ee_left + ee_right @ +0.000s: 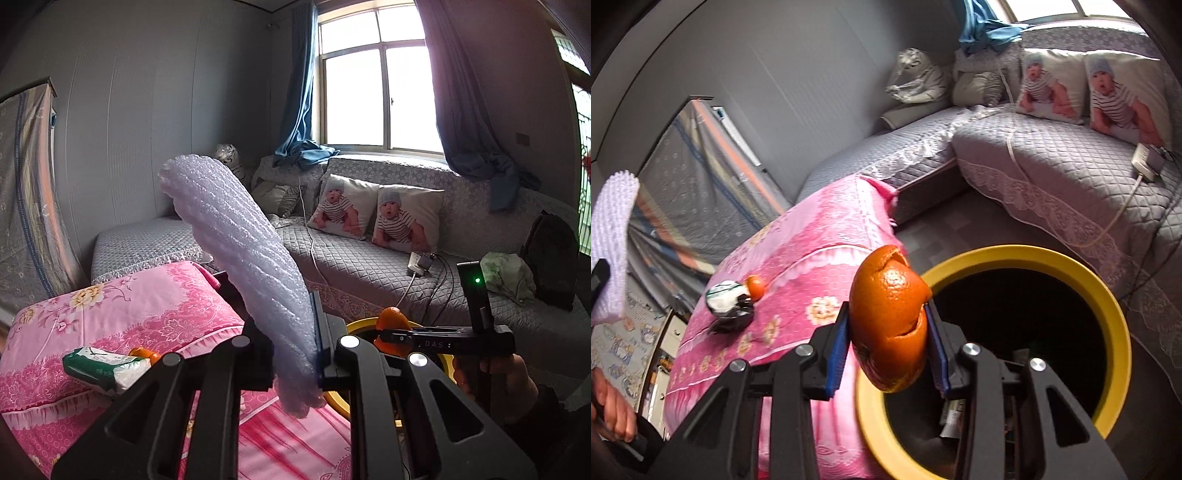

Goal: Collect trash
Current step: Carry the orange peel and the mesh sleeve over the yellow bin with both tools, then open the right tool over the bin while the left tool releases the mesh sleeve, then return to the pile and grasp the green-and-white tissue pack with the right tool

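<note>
Two baby-print pillows (376, 214) lean on the grey quilted sofa (369, 266) under the window (373, 88).

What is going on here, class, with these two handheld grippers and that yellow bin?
A person is clearing trash off a pink-covered table. The right gripper has its jaws shut on a piece of orange peel, held near the rim of the yellow bin. The left gripper grips a white foam fruit net, raised above the table. A green and white tissue pack and a small orange piece lie on the table, not yet collected.
</note>
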